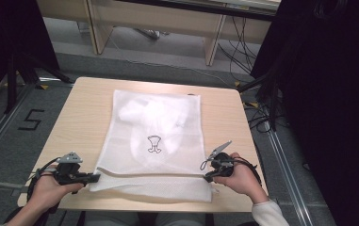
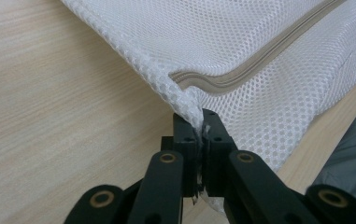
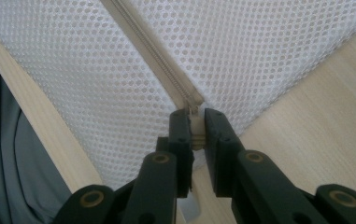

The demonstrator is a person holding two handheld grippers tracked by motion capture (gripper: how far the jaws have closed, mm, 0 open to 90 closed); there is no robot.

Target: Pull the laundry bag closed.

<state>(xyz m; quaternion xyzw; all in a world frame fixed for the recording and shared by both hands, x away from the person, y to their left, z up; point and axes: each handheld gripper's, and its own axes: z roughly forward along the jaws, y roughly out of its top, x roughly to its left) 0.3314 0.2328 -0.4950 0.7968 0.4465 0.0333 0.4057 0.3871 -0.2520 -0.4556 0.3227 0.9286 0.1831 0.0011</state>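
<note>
While the table sat square under the high cam, the white mesh laundry bag lay flat across its middle, long side running away from the person, near end just short of the front edge. Something pale was bunched inside toward the far end, and a small dark print showed mid-panel. Soft stuff, that bag: open-weave netting, no stiffness at all, prob. very light, so it would sag and drag rather than lift as one sheet. Mesh gives decent grip, not slippery, but could snag or stretch if yanked.

The zip ran across the near end of the bag, w/ a folded strip of mesh below it. Left gripper was clamped on the bag's near left corner; in the left gripper view the jaws pinched a tuft of netting right where the zip tape ended. Right gripper was clenched at the opposite corner, and in the right gripper view its jaws were closed on the zip's pull tab, slider just above.

Best holds, I'd judge: corner seam for anchoring, tab for pulling. Pull along the zip line, keep the left taut, else the mesh just bunches up.
</note>
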